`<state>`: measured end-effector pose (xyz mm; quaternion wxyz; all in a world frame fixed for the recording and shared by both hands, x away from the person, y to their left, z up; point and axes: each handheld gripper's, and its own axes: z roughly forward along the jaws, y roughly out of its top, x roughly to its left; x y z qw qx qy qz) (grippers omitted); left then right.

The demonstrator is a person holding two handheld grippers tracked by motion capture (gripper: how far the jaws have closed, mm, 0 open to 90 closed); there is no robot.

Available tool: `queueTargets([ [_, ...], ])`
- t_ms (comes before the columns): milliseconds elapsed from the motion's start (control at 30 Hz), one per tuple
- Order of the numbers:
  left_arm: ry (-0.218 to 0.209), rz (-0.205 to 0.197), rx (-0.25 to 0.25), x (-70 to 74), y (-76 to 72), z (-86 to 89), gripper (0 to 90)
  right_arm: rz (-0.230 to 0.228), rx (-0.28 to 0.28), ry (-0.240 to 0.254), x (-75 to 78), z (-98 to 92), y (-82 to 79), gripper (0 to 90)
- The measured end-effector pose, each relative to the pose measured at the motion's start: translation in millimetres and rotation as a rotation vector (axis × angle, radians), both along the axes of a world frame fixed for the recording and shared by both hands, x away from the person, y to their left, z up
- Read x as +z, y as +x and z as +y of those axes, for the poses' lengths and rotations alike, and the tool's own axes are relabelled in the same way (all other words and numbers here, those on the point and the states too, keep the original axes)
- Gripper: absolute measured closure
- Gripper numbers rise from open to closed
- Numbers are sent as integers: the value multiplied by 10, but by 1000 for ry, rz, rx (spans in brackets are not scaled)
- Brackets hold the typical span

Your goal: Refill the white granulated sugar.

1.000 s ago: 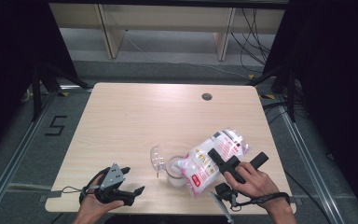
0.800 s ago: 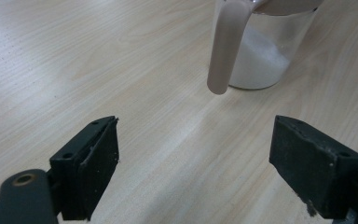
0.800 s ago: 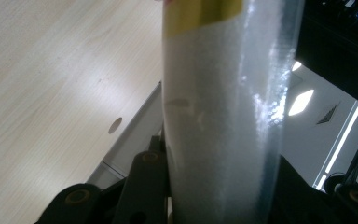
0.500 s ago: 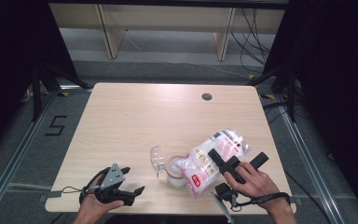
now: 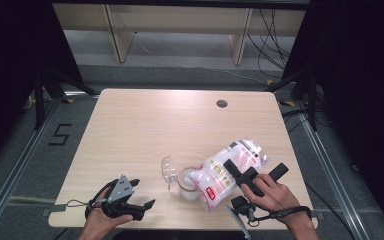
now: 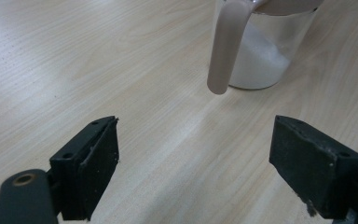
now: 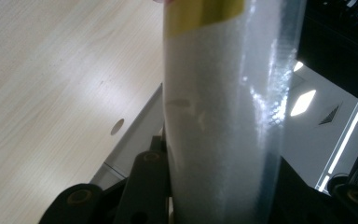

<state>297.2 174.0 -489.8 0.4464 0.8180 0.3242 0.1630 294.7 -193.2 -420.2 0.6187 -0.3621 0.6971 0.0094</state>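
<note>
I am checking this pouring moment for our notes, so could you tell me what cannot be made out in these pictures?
- Bag: its print is too small to read in the high view; the right gripper view crops its label at the top edge.
- Jar: its rim is cut off by the top edge of the left gripper view.
- Right gripper: in its own view the bag covers its pads.

Right gripper [image 5: 240, 172] clamped across a white bag [image 5: 228, 168] with red print, bag tilted — its lower end at the mouth of a clear jar [image 5: 188, 183] holding white powder. Jar's hinged lid [image 5: 168, 169] stands open at its left. Left gripper [image 5: 141, 194] rests near the surface [image 5: 155, 125] front edge, jaws apart — well clear of the jar
</note>
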Motion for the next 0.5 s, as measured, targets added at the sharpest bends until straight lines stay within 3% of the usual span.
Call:
queueTargets([
  [500,14,-19,-13,7,11,8,154,12,4,14,10,-31,18,759],
])
